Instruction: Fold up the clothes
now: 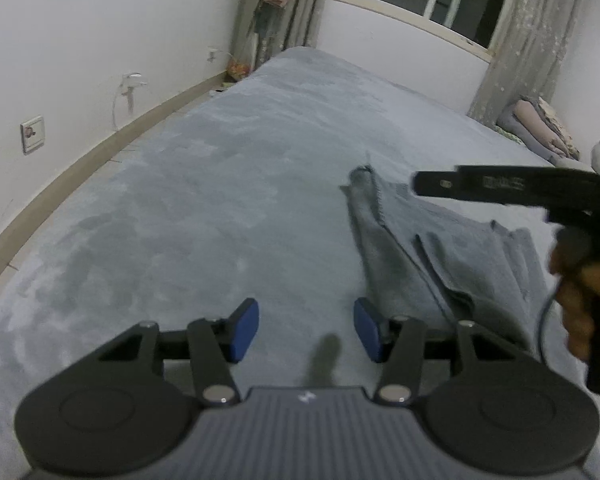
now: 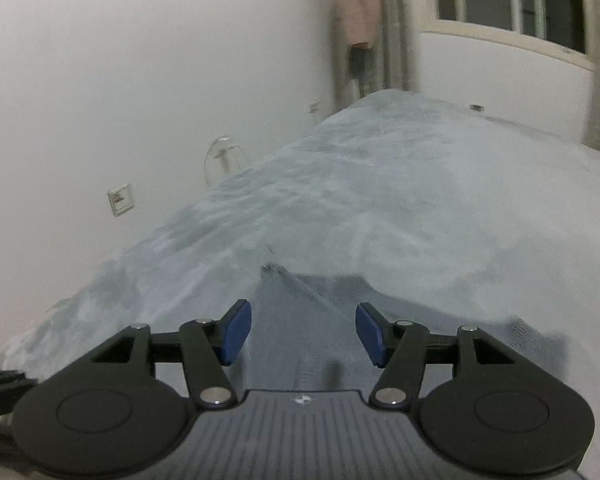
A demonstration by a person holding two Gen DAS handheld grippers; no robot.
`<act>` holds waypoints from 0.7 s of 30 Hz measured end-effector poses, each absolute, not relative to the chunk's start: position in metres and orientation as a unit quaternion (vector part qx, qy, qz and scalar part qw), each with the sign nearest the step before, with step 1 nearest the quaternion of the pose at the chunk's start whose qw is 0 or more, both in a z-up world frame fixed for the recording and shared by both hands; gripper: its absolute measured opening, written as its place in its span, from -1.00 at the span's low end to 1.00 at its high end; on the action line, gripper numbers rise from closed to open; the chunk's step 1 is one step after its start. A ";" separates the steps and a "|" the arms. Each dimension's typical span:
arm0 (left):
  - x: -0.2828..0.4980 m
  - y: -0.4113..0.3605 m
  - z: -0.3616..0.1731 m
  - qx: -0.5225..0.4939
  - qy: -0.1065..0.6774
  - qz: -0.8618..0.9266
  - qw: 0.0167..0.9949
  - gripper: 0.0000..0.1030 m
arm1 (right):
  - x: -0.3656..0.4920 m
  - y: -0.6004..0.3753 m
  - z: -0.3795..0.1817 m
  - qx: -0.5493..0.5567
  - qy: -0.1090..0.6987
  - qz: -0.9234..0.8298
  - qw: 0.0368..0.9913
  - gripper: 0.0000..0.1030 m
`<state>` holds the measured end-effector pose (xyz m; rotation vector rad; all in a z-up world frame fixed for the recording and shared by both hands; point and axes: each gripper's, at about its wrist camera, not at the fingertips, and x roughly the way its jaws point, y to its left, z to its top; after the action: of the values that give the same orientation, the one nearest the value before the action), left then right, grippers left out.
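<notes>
No readable text; only a small blurred logo on each tool body.

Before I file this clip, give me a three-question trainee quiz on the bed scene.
1. True or false: the left claw grips the grey garment.
2. Which side of the left wrist view shows the garment? A) left B) right C) centre
3. Fill in: the garment lies on a grey ____.

Key:
1. False: its blue pads stand apart over bare bed cover.
2. B; the right claw, also open, hovers above it.
3. Bed cover.
</notes>
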<state>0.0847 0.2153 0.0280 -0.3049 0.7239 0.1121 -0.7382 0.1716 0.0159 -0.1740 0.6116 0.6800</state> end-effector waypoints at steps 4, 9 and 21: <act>0.086 0.225 0.027 -0.158 0.353 0.062 0.920 -0.03 | -0.726 0.210 0.004 -0.129 0.277 0.337 0.890 -0.30; 0.087 0.230 0.026 -0.160 0.354 0.067 0.919 -0.03 | -0.712 0.227 -0.022 -0.173 0.292 0.309 0.888 -0.84; 0.088 0.226 0.025 -0.147 0.354 0.073 0.921 0.00 | -0.702 0.190 -0.036 -0.032 0.310 0.282 0.907 -0.88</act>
<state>0.0879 0.2260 0.0246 -0.3024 0.7270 0.1495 -0.7019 0.1898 -0.0364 -0.0655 0.6395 0.5826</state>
